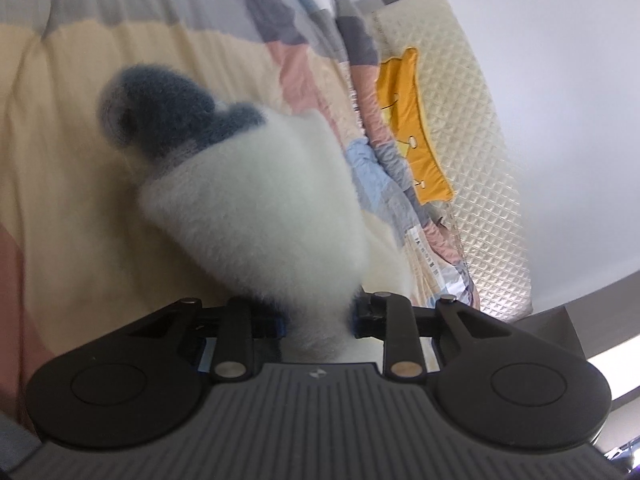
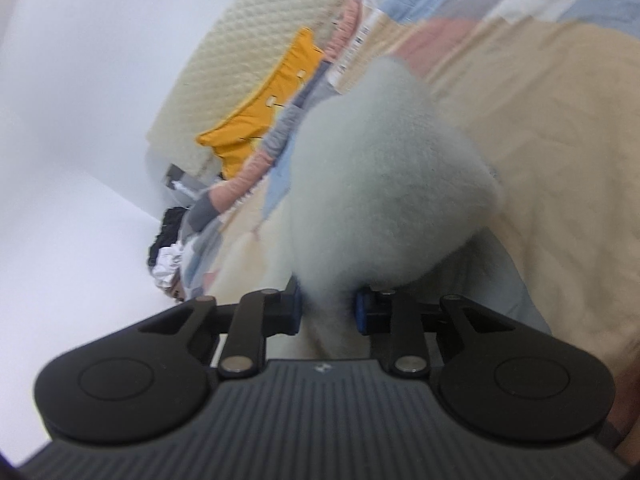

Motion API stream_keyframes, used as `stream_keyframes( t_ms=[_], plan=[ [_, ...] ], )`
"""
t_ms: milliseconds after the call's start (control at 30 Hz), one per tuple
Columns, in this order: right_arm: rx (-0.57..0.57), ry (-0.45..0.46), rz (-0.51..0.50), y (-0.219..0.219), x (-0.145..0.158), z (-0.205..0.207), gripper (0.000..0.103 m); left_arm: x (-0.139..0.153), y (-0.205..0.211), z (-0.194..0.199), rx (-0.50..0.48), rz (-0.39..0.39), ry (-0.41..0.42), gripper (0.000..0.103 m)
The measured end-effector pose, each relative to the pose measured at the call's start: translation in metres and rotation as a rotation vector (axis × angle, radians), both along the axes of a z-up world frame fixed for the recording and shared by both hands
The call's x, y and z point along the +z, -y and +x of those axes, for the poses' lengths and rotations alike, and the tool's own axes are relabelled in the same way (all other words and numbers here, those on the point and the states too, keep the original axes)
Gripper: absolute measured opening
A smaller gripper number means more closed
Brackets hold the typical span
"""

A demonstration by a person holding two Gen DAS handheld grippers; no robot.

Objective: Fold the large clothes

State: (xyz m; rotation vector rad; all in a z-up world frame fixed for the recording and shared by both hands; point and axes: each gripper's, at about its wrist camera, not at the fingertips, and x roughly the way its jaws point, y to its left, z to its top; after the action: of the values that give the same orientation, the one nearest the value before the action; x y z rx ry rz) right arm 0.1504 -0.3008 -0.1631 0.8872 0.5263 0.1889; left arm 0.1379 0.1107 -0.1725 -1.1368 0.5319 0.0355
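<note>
The left gripper (image 1: 318, 322) has its fingers closed on a fluffy white garment with a dark blue-grey end (image 1: 256, 208), which bunches up above the bed with a cream and pastel patchwork quilt (image 1: 60, 128). The right gripper (image 2: 328, 306) pinches the same white fluff. A yellow cushion (image 1: 408, 128) lies near the bed's far edge.

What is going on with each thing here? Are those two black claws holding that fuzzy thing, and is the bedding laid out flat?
Left hand-held gripper: shut on the fluffy garment.
Right hand-held gripper: shut on the fluffy garment.
Fluffy garment: bunched, pinched at two spots, white with a dark blue part.
Patchwork quilt: spread over the bed, rumpled at its edge.
Yellow cloth: lying beside the quilt on the cream padded surface.
</note>
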Motion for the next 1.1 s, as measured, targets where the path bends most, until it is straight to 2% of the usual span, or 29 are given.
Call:
stream_keyframes(
  t_ms=[400,567,667,833,967,1100],
  plan=[
    [0.065,0.06,-0.037,0.012,0.056,-0.049,0.027,0.063,0.001,-0.05,-0.089,0.066,0.001,0.031],
    [0.067,0.114,-0.079,0.017,0.074,-0.076,0.027,0.072,0.01,-0.076,-0.114,0.095,0.0,0.031],
    [0.073,0.099,-0.079,0.022,0.07,-0.083,0.027,0.063,0.015,-0.085,-0.115,0.092,-0.014,0.031],
    [0.078,0.013,-0.029,0.026,0.042,-0.07,0.026,0.053,0.015,-0.081,-0.12,0.09,-0.024,0.032],
    [0.084,0.032,-0.03,0.021,0.048,-0.064,0.026,0.057,0.011,-0.071,-0.12,0.073,-0.02,0.033],
    [0.09,0.041,-0.016,0.02,0.058,-0.043,0.025,0.066,0.006,-0.047,-0.119,0.058,0.002,0.04]
  ],
)
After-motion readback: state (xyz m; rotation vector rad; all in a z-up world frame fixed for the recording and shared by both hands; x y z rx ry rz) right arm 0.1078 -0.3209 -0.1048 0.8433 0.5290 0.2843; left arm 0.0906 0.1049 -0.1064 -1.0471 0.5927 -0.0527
